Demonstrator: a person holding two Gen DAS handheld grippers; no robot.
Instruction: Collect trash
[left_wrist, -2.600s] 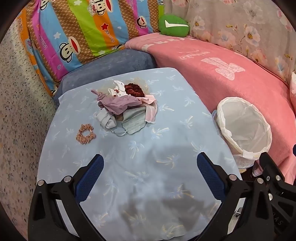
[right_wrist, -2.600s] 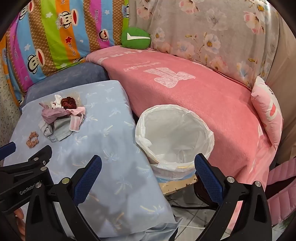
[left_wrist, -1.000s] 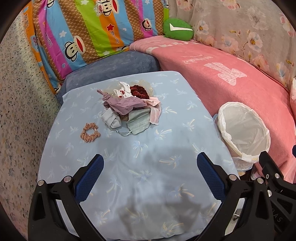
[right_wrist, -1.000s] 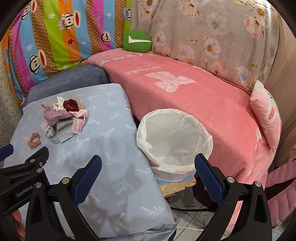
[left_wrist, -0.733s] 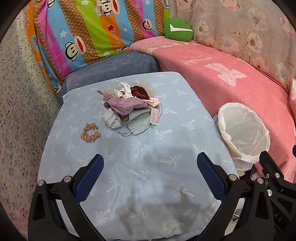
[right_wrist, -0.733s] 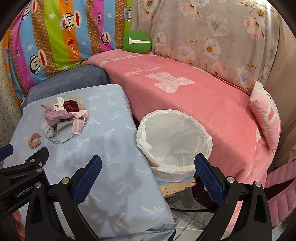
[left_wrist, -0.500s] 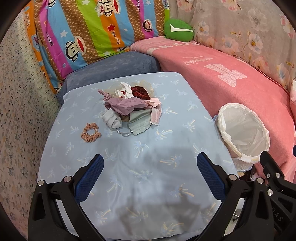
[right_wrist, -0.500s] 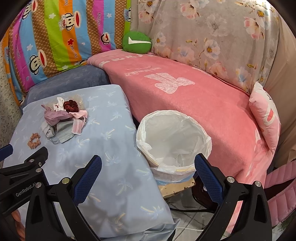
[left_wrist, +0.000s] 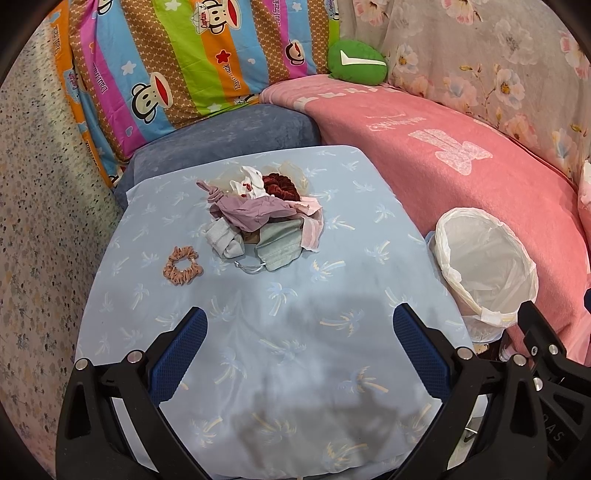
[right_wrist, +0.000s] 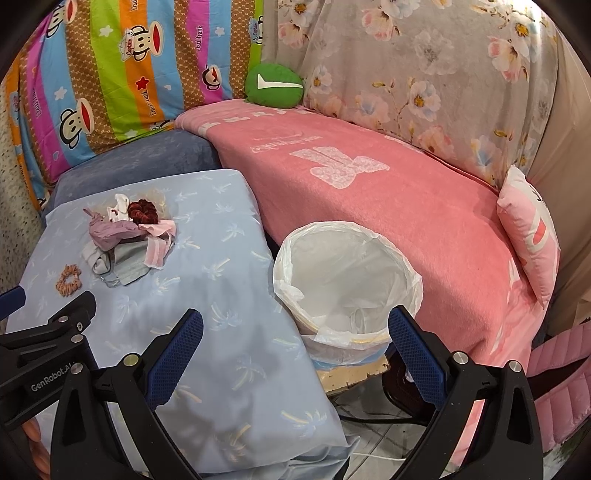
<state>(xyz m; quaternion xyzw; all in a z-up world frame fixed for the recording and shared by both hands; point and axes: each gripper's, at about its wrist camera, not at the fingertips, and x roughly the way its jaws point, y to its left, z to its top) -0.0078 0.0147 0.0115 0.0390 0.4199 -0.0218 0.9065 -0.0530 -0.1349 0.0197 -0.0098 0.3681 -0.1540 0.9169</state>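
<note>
While both claws gape empty; trash pile (left_wrist: 264, 225), a crumpled pastel heap.

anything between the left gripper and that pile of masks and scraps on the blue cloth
Nothing visible. The left gripper is open above bare blue cloth, and the pile lies straight ahead with only open cloth between them.

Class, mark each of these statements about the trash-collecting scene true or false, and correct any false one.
1. Both grippers are open and hold nothing. True: left gripper, right gripper.
2. The lined bin is already full of trash. False: only its white liner shows inside.
3. A scrunchie lies apart from the pile of masks and scraps. True.
4. The pile sits on the pink blanket. False: it sits on the light blue cloth.
</note>
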